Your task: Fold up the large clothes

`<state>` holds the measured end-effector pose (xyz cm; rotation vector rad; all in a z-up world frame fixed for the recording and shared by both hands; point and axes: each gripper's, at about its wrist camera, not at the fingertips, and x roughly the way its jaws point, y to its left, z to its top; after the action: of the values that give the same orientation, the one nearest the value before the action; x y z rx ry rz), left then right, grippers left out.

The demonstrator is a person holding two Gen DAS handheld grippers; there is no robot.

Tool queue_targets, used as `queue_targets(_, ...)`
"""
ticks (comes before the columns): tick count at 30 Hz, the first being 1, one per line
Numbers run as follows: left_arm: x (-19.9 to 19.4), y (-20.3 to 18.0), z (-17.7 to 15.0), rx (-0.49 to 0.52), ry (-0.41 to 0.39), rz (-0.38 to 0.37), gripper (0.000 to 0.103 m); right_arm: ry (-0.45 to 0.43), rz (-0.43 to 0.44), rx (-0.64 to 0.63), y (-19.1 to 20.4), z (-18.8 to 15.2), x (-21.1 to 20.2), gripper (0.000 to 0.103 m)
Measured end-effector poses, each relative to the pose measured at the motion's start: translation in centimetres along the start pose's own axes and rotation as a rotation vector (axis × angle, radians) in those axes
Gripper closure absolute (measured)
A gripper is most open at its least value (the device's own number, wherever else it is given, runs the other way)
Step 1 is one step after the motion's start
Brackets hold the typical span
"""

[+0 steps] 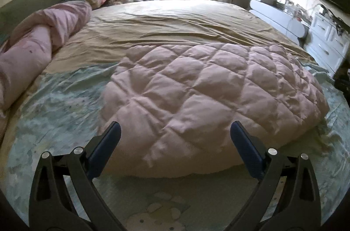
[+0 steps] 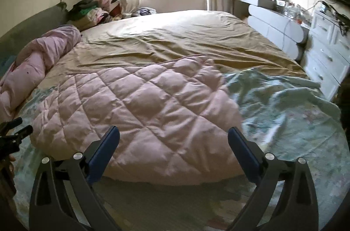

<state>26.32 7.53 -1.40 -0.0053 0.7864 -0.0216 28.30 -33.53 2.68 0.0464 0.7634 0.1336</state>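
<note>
The bed [image 1: 175,19] is covered by a tan sheet, with a pale floral cover at the near end; on it a pink quilted garment [image 1: 207,95] is laid, folded into a broad pad whose long axis runs across both views. The left gripper [image 1: 175,132] and right gripper [image 2: 174,137] are held spread wide and empty, just short of its near edge, neither clearly nearer
</note>
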Motion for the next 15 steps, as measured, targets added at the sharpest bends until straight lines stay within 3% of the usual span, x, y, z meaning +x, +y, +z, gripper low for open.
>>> queue_targets(10, 0.6, 5.4, -3.8, -0.079, 0.062, 0.08, 0.009, 0.089, -0.047, 0.141, -4.9, -5.6, 1.5, 0.004)
queue_targets(15, 1.7, 8.9, -6.1, -0.186, 0.12, 0.041, 0.009, 0.156, -0.01, 0.26, -6.9, -8.7, 3.8, 0.004)
